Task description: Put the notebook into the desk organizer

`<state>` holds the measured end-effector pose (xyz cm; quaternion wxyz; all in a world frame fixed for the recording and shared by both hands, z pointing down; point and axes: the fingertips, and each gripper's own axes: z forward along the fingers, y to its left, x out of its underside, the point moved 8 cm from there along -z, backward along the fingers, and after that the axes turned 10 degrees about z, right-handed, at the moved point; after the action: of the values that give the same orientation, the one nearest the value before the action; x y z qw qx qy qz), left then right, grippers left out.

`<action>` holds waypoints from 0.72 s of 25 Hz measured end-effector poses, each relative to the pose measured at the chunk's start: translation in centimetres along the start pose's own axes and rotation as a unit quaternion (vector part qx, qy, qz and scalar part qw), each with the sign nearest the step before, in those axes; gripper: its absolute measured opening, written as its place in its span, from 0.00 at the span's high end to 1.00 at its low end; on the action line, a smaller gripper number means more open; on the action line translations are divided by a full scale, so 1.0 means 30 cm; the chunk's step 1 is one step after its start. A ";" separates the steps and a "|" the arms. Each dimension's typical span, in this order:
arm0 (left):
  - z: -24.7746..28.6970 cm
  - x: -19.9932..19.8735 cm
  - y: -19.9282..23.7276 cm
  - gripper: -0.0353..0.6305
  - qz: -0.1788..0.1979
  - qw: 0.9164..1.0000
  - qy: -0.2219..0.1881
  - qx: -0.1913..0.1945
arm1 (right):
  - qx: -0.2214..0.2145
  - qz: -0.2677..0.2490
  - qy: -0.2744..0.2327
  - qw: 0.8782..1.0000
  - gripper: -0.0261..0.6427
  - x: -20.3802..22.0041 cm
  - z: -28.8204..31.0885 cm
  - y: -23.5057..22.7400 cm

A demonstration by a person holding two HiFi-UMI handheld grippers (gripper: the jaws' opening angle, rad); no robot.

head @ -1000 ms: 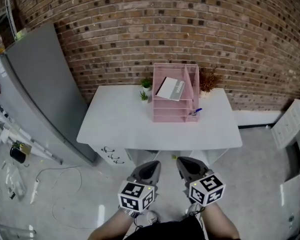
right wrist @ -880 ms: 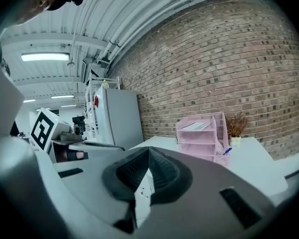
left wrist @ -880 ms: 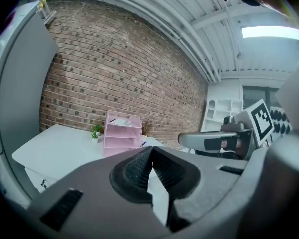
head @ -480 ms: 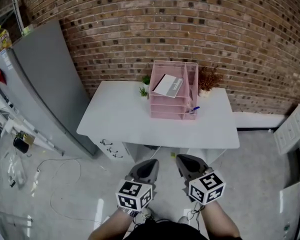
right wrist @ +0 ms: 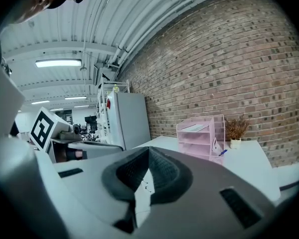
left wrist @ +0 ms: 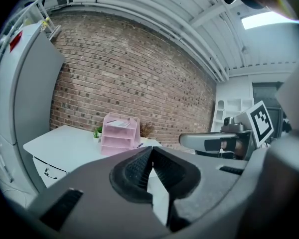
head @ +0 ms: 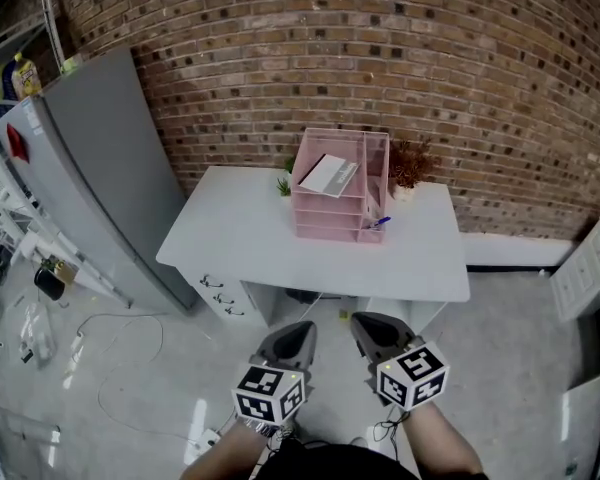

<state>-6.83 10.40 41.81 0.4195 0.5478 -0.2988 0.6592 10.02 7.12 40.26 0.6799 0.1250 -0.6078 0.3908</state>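
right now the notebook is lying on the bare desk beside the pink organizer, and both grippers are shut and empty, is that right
Not quite. The notebook is not on the bare desk; it lies in the top tray of the pink organizer, as the head view shows. The rest holds: the left gripper and the right gripper are both shut and empty.

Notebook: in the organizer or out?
In: the notebook lies flat in the top level of the organizer on the desk.

notebook (head: 328, 175): white, lying in top tray | desk organizer (head: 332, 219): pink, upright
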 end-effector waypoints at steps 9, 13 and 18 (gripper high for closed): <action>-0.012 0.005 -0.061 0.94 -0.002 1.000 -0.006 -0.001 | 0.001 -0.004 0.003 1.000 0.96 0.009 -0.067 -0.008; -0.023 0.000 -0.049 0.94 -0.002 1.000 -0.011 0.000 | 0.005 -0.006 -0.001 1.000 0.96 0.001 -0.068 0.004; -0.028 -0.008 -0.029 0.94 0.001 1.000 -0.013 0.005 | 0.007 -0.008 -0.006 1.000 0.96 -0.009 -0.054 0.024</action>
<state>-6.44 11.48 41.34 0.4121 0.5582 -0.3014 0.6540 10.73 8.54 39.40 0.6781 0.1370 -0.6082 0.3893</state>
